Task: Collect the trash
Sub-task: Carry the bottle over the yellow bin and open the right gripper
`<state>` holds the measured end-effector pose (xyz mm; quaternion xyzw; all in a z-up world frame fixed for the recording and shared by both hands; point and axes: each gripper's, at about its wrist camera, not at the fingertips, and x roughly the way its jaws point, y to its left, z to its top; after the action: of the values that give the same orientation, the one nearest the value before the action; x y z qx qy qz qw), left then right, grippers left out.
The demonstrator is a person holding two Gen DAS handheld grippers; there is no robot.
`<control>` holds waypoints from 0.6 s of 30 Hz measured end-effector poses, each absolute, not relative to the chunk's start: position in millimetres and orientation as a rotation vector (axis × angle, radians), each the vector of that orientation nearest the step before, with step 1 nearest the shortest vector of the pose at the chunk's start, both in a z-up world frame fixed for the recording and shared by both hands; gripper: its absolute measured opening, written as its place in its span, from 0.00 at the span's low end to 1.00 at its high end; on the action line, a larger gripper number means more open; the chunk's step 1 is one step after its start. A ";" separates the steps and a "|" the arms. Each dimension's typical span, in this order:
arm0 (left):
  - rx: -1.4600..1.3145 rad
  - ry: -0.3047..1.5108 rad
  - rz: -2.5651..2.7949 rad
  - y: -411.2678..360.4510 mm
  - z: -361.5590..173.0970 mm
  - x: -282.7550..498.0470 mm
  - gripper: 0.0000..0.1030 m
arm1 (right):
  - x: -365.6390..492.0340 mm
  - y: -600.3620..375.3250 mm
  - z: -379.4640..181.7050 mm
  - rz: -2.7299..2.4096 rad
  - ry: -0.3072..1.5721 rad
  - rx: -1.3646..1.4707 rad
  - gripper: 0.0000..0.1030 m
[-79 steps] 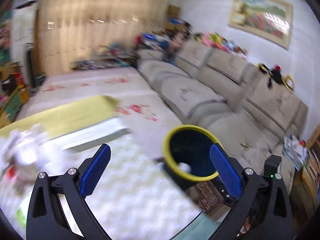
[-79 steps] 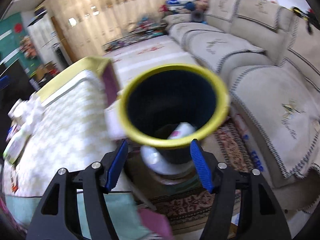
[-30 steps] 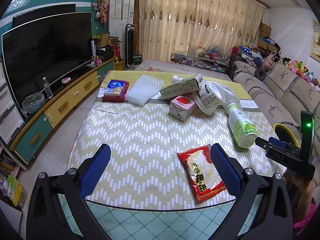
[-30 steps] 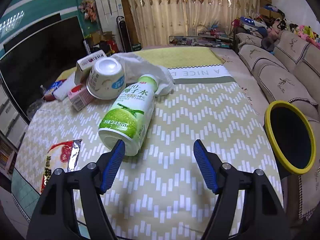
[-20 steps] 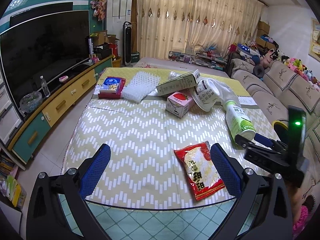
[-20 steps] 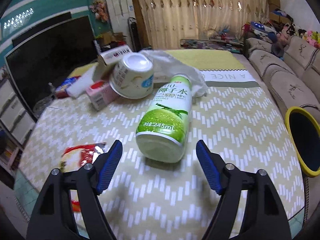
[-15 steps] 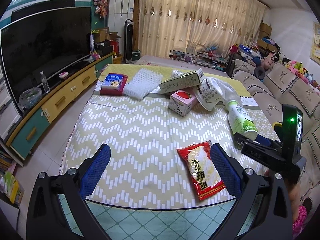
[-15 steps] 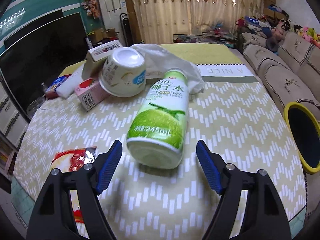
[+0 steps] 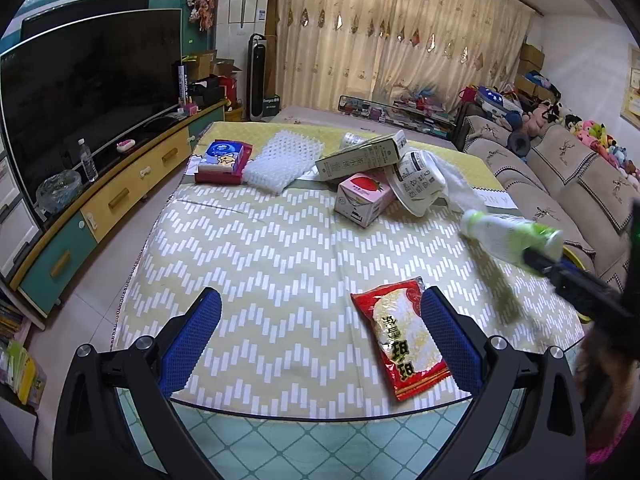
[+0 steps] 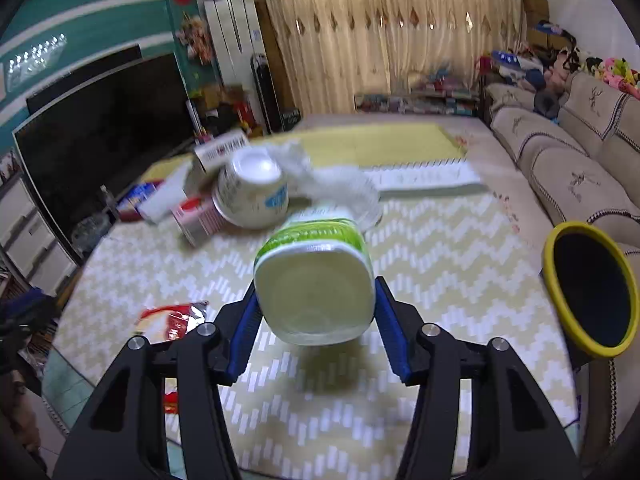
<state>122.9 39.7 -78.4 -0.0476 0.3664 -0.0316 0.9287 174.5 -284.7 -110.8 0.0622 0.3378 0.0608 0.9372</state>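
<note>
The right tool (image 10: pixel 316 318) is clamped on a green-and-white drink bottle (image 10: pixel 314 280), its blue pads (image 10: pixel 244 332) pressed against both sides near the base, which faces the right wrist camera. The bottle is lifted clear of the tabletop (image 10: pixel 440 248) and casts a shadow on the yellow zigzag cloth below; seen from the left wrist view, the bottle (image 9: pixel 508 234) lies roughly level in the air over the tabletop's right side, cap end pointing toward the pile of trash. To the right of the held bottle, past the tabletop edge and beside the sofa (image 10: pixel 568 176), stands a black bin with a yellow rim (image 10: pixel 588 292), its mouth tipped toward the camera. The left tool (image 9: pixel 320 340) has its fingers wide apart and grips nothing, hovering over the near edge of the tabletop. Just inside its right finger lies a red snack packet (image 9: pixel 400 340), flat on the cloth. Farther back sits a cluster of trash: a pink strawberry carton (image 9: pixel 362 198), a paper bowl on its side (image 9: pixel 416 186) touching the carton, a long carton (image 9: pixel 362 160) resting across them, and crumpled white plastic (image 9: pixel 456 188) behind the bowl. Left of that lie a white foam net sheet (image 9: pixel 284 158) and a tissue pack (image 9: pixel 222 160). A television (image 9: pixel 88 84) stands along the left wall.
</note>
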 end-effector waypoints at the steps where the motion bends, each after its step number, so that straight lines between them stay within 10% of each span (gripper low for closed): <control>1: -0.096 0.750 -0.067 38.6 -78.1 122.8 0.95 | 168.6 -289.6 -105.4 0.131 0.676 0.139 0.50; 18: -0.082 0.747 -0.076 29.6 -76.1 120.2 0.95 | 130.4 -333.1 -72.9 0.261 0.640 0.253 0.49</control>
<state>120.2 29.6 -76.1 -0.0400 0.3648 -0.0371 0.9295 130.4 -333.1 -72.9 0.1235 0.3127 0.1275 0.9331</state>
